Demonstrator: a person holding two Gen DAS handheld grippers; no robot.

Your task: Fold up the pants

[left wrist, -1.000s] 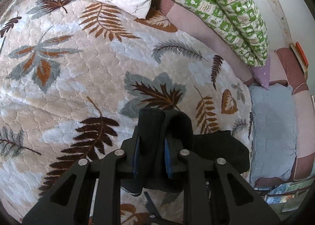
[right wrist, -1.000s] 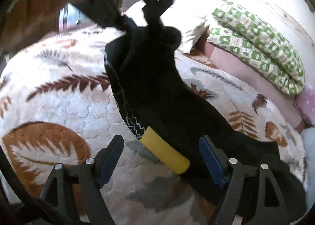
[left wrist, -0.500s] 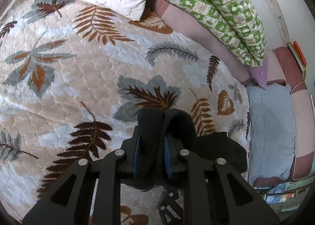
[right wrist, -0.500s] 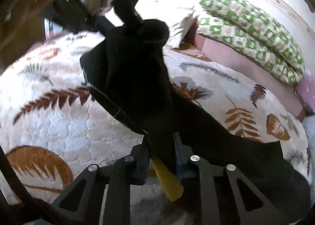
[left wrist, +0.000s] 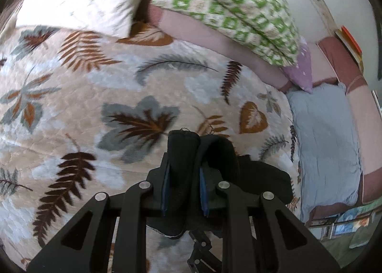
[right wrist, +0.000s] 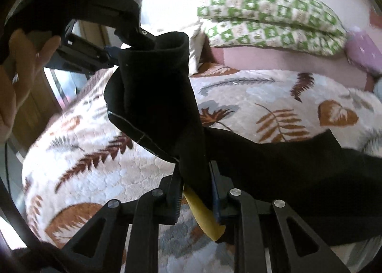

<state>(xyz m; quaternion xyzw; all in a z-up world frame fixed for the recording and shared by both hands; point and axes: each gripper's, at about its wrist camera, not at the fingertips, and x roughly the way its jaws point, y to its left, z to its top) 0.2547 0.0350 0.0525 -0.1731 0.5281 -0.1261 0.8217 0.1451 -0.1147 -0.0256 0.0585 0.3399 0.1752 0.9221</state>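
Above the leaf-print bedspread [right wrist: 95, 177], black pants [right wrist: 155, 110] hang stretched between two grippers.

The left gripper [left wrist: 182, 177] is pinched shut on a bunched end of the cloth, raised over the bedspread; the right gripper [right wrist: 194, 191], its jaws just closed, pinches the pants lower down beside a yellow patch [right wrist: 203, 213]. The pants' long axis runs from the left gripper down to the right one, the remainder trailing rightward across the bedspread toward the green-checked quilt [right wrist: 262, 22].
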